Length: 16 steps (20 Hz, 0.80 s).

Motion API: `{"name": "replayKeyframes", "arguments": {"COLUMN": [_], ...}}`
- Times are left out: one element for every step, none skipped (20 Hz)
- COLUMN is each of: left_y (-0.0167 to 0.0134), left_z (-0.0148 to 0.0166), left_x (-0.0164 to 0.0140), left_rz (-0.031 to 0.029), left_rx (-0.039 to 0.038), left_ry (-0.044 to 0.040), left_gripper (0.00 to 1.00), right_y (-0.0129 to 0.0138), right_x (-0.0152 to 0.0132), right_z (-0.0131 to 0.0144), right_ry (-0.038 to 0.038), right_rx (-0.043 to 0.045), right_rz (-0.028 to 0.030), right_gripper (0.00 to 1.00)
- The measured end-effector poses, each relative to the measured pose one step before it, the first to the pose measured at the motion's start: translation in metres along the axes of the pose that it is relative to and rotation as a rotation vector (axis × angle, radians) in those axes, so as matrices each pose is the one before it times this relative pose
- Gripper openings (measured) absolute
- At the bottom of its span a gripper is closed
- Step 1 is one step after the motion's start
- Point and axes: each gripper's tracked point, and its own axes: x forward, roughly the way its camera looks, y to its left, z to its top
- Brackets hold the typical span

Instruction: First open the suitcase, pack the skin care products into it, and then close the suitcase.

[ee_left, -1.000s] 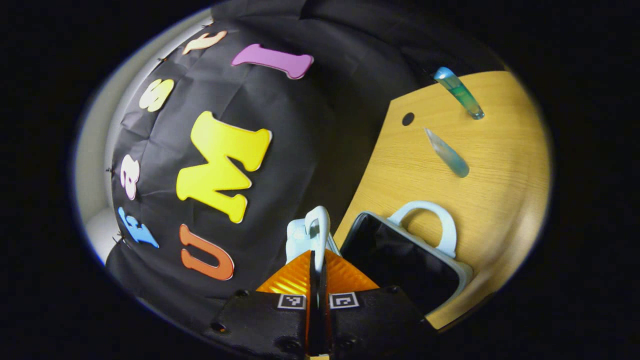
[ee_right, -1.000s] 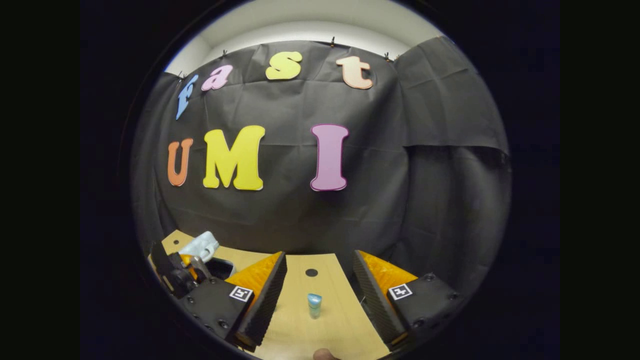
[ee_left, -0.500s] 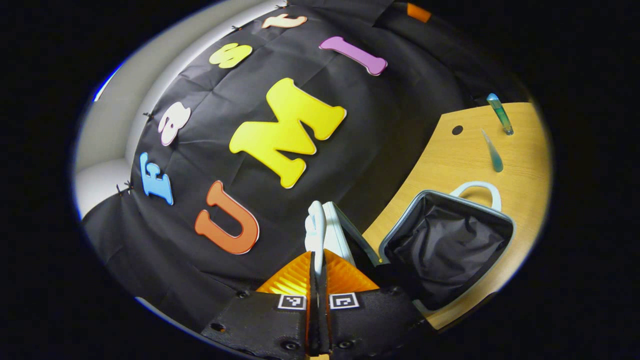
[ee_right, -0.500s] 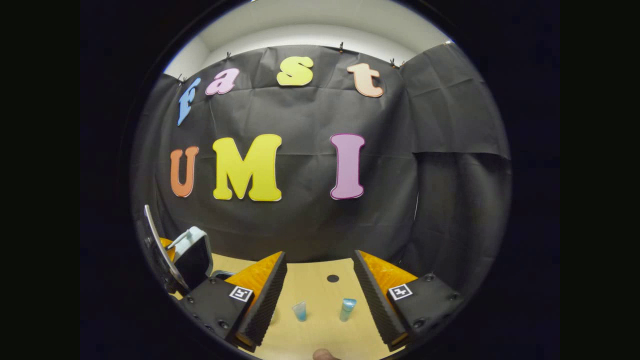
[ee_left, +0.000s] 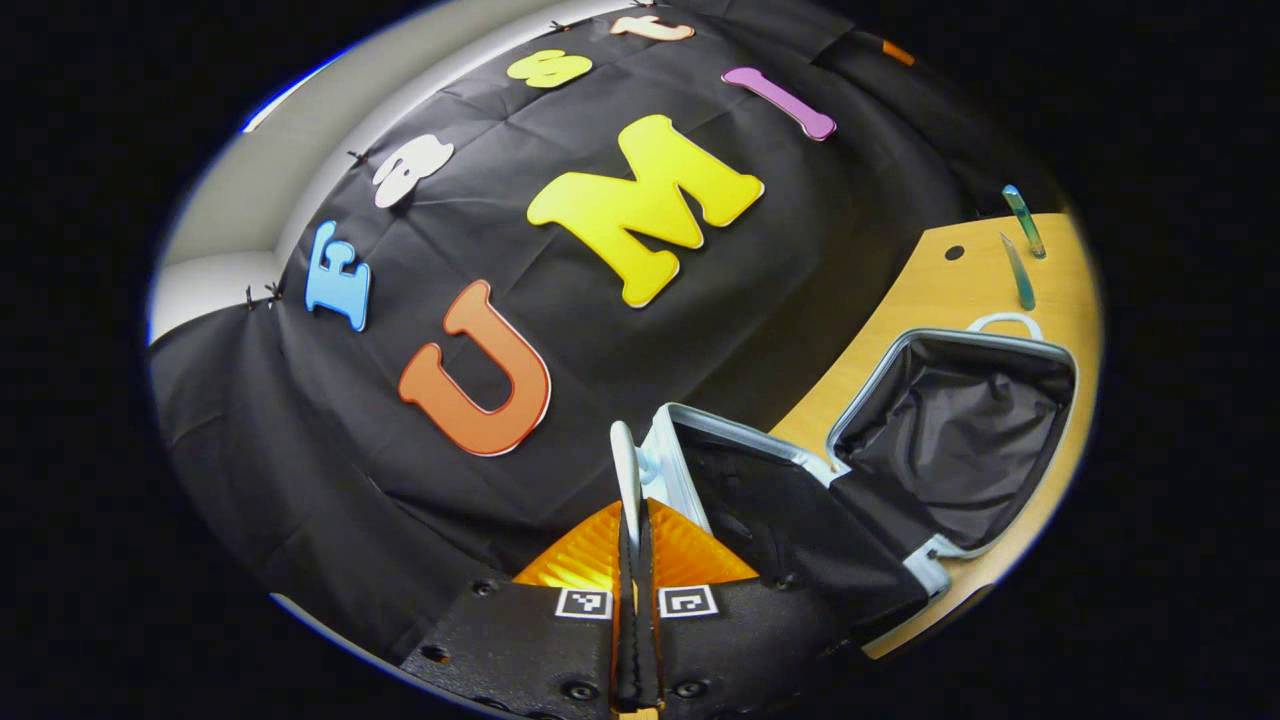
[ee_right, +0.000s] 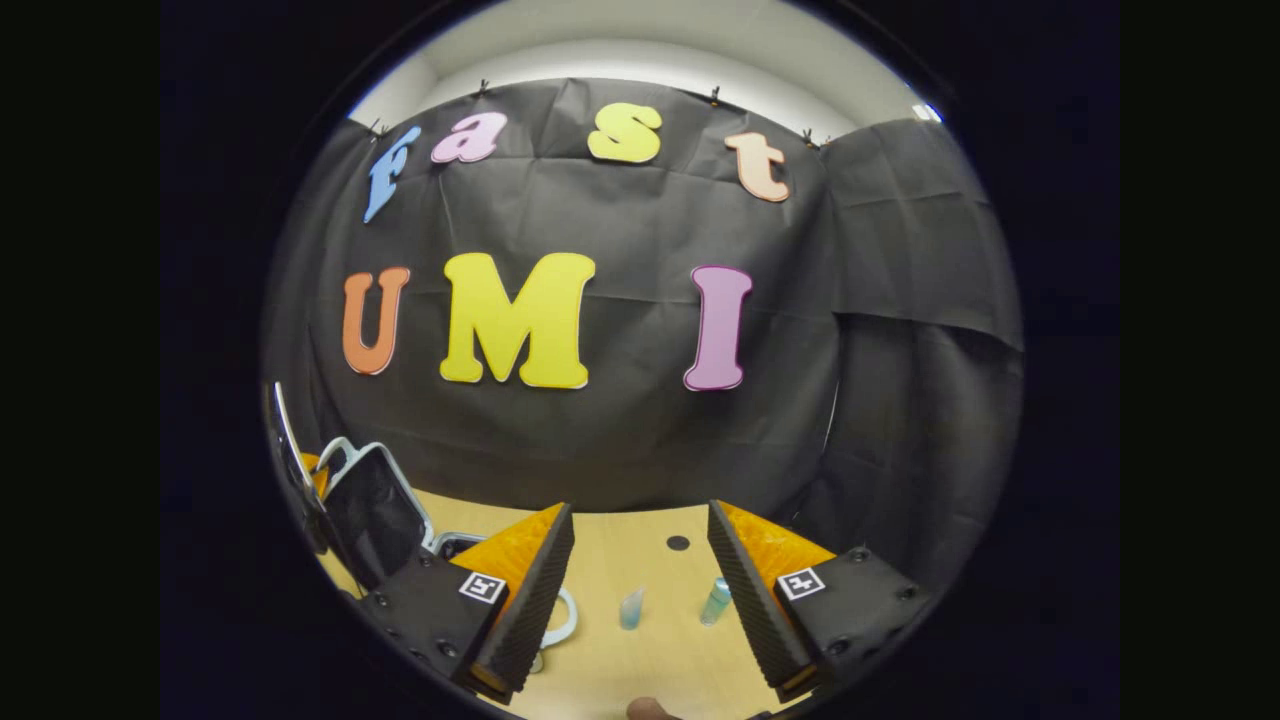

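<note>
Left gripper (ee_left: 634, 520) clamped on lid handle (ee_left: 625, 470), suitcase (ee_left: 950, 440) open on table (ee_left: 930, 290). Right gripper (ee_right: 640, 560) spread wide, holding nothing, above two tubes (ee_right: 631, 607).

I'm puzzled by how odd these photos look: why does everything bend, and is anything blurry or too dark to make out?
Left gripper view: the fisheye lens curves the wooden table edge and tilts the scene; the open suitcase has a dark lining showing little detail, yet its pale rim is sharp. Right gripper view: the right tongs loom large, the two small blue tubes look tiny and soft, and lighting is even without glare.
</note>
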Motion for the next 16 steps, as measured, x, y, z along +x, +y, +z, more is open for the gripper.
{"name": "replayKeyframes", "arguments": {"left_y": [0.0058, 0.00293, 0.00245, 0.00121, 0.00103, 0.00063, -0.00118, -0.00053, -0.00219, -0.00135, -0.00187, -0.00229, -0.00282, -0.00183, -0.00385, -0.0017], "left_z": [-0.01829, -0.01895, -0.01789, -0.01703, -0.01621, -0.01645, -0.01269, -0.00969, -0.01051, -0.01198, -0.01259, -0.01307, -0.01115, -0.0115, -0.00718, -0.00437], "left_x": [0.00655, 0.0062, 0.00776, 0.00757, 0.00981, 0.00848, 0.0082, 0.00469, 0.00415, 0.00386, 0.00379, 0.00706, 0.004, 0.00369, 0.00204, 0.00237], "left_rz": [-0.01014, -0.01523, -0.01544, -0.02176, -0.0182, -0.02088, -0.01907, -0.01225, -0.01037, -0.00764, -0.01031, -0.00887, -0.0117, -0.00897, -0.01334, -0.01107], "left_rx": [-0.02466, -0.03856, -0.03105, -0.02851, -0.02755, -0.02115, -0.02695, -0.03568, -0.04231, -0.03027, -0.01937, -0.02727, -0.02587, -0.02369, -0.02276, -0.01562], "left_ry": [0.01965, 0.02365, 0.01625, 0.01047, 0.02109, 0.0208, 0.01434, 0.00397, 0.0237, 0.0218, 0.02191, 0.02036, 0.01944, 0.0215, 0.01302, 0.00569], "left_gripper": [0.03, 0.03, 0.03, 0.03, 0.03, 0.03, 0.03, 0.03, 0.03, 0.03, 0.03, 0.03, 0.03, 0.03, 0.03, 0.03], "right_y": [0.00701, 0.00805, 0.00692, 0.00698, 0.00492, 0.00279, 0.00397, 0.00161, 0.00281, 0.0044, 0.00251, 0.00163, 0.00211, 0.0034, 0.00478, 0.00249], "right_x": [-0.00307, -0.00261, -0.00224, -0.00274, -0.00254, -0.00108, -0.00155, -0.00053, -0.0006, -0.0014, -0.00012, -0.00134, -0.00179, -0.00142, -0.00061, 0.00128], "right_z": [0.00366, 0.00293, 0.0018, -0.00054, -0.0001, -0.0009, -0.00132, -0.00242, -0.00278, -0.00357, -0.00211, -0.00056, -0.00182, -0.00119, -0.00028, -0.00236], "right_ry": [-0.00296, -0.00306, -0.00284, -0.00343, -0.00276, -0.00291, 0.00037, 0.00847, 0.01332, 0.0114, 0.00808, 0.0038, 0.00316, 0.00638, 0.00662, 0.00762], "right_rx": [0.01891, 0.01689, 0.00641, -0.00132, -0.01124, -0.00999, -0.00512, -0.00585, -0.00803, -0.00875, -0.01126, -0.00876, -0.00234, 0.00909, 0.01452, 0.00339], "right_rz": [0.0005, 0.00066, 0.00022, 0.00516, -0.00073, 0.00196, 0.00435, -0.00486, 0.00101, 0.00483, 0.00069, -0.00081, 0.00273, 0.01022, 0.01386, 0.00392], "right_gripper": [0.8, 0.8, 0.8, 0.8, 0.8, 0.8, 0.8, 0.8, 0.8, 0.79, 0.8, 0.8, 0.8, 0.8, 0.8, 0.8]}}
